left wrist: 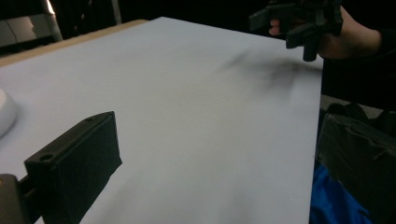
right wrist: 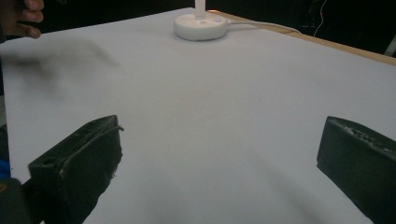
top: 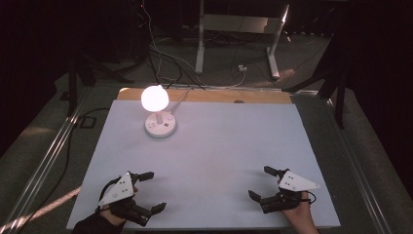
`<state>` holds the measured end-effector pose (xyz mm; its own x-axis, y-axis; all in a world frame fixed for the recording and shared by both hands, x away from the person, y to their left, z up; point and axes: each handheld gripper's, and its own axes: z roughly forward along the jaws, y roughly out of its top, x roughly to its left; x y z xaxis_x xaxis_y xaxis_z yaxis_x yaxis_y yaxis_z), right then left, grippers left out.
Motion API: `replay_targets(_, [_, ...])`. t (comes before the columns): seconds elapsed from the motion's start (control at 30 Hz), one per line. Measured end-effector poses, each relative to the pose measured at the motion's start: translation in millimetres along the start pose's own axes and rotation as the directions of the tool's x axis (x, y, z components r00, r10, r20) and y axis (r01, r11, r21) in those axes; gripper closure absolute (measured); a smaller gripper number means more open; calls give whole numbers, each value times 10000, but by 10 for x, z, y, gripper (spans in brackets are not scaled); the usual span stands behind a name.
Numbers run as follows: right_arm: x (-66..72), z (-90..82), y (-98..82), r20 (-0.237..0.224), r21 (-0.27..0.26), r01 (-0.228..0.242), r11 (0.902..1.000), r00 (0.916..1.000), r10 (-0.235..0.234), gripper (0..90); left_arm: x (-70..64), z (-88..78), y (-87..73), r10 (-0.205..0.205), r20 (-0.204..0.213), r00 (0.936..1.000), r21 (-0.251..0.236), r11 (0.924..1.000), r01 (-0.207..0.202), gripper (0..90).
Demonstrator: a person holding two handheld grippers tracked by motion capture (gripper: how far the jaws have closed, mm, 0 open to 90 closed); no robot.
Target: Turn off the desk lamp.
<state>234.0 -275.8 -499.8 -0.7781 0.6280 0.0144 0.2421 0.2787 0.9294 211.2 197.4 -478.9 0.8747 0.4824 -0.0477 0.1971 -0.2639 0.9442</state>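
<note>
A small white desk lamp [top: 158,119] stands lit at the back left of the table, its glowing round head [top: 155,97] above a round base [right wrist: 201,26]. My left gripper [top: 152,191] rests open near the front left edge, nothing between its jaws. Open and empty too, my right gripper [top: 261,183] lies near the front right edge. In the left gripper view my own gripper [left wrist: 217,163] spans bare sheet, with the right gripper [left wrist: 303,23] far off in a hand. The right gripper view shows my right gripper [right wrist: 219,158] wide apart over the sheet.
A pale sheet [top: 214,156] covers the table, with a wooden strip [top: 263,96] showing at the back edge. The lamp's cable [top: 181,97] runs off the back. Beyond the table are floor cables and white desk legs [top: 199,44]. Surroundings are dark.
</note>
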Motion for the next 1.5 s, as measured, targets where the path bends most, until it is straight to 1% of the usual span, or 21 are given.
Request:
replay_targets(0.03, [2, -1, 1, -11, -17, -16, 10000, 10000, 16, 0, 0, 0, 0, 0, 0, 10000, 0, 10000, 0, 5])
replay_targets(0.1, [4, -2, 4, 4, -22, 35, 10000, 10000, -35, 0, 6, -11, 28, 21, 40, 10000, -161, 9999, -20, 5])
replay_targets(0.13, [5, -2, 4, -2, -30, 30, 10000, 10000, -30, 0, 14, -19, 60, 51, 21, 10000, -184, 9998, -51, 5])
replay_targets(0.17, [6, -2, 4, -9, -26, 22, 10000, 10000, -22, 0, 14, -19, 60, 51, 21, 10000, -184, 9998, -51, 5])
replay_targets(0.2, [7, -1, 4, -9, -15, 32, 10000, 10000, -32, 0, 24, -30, 106, 77, -11, 10000, -219, 9997, -77, 5])
replay_targets(0.23, [7, -1, 4, -9, -15, 32, 10000, 10000, -32, 0, 24, -30, 106, 77, -11, 10000, -219, 9997, -77, 5])
replay_targets(0.27, [6, 0, 4, -16, -21, 15, 10000, 10000, -15, 0, 34, -36, 139, 124, -91, 9999, -255, 9996, -126, 5])
replay_targets(0.4, [9, 1, 6, -22, -22, 40, 10000, 10000, -40, 0, 63, -36, 186, 96, -167, 9998, -325, 9994, -102, 5])
replay_targets(0.5, [10, -1, 8, -24, -22, 27, 10000, 10000, -27, 0, 97, -28, 212, -7, -227, 9997, -367, 9993, -2, 5])
replay_targets(0.57, [10, -4, 8, -29, -34, 17, 10000, 10000, -17, 0, 115, -21, 221, -14, -270, 9996, -330, 9995, 5, 5])
replay_targets(0.67, [10, -3, 8, -32, -31, 18, 10000, 10000, -18, 0, 159, -8, 239, -126, -291, 9995, -327, 9994, 117, 5])
replay_targets(0.93, [8, -7, 8, -43, -44, -3, 10000, 10000, 3, 0, 266, 34, 303, -247, -601, 9979, -278, 9993, 231, 5])
replay_targets(1.13, [7, -7, 8, -49, -47, -16, 10000, 10000, 16, 0, 340, 76, 359, -281, -690, 9972, -360, 9990, 257, 5])
replay_targets(1.27, [6, -9, 8, -52, -51, -21, 10000, 10000, 21, 0, 393, 105, 380, -433, -729, 9964, -484, 9980, 398, 6])
replay_targets(1.5, [7, -7, 8, -85, -39, -29, 10000, 10000, 28, 0, 472, 175, 415, -413, -936, 9948, -373, 9986, 380, 6])
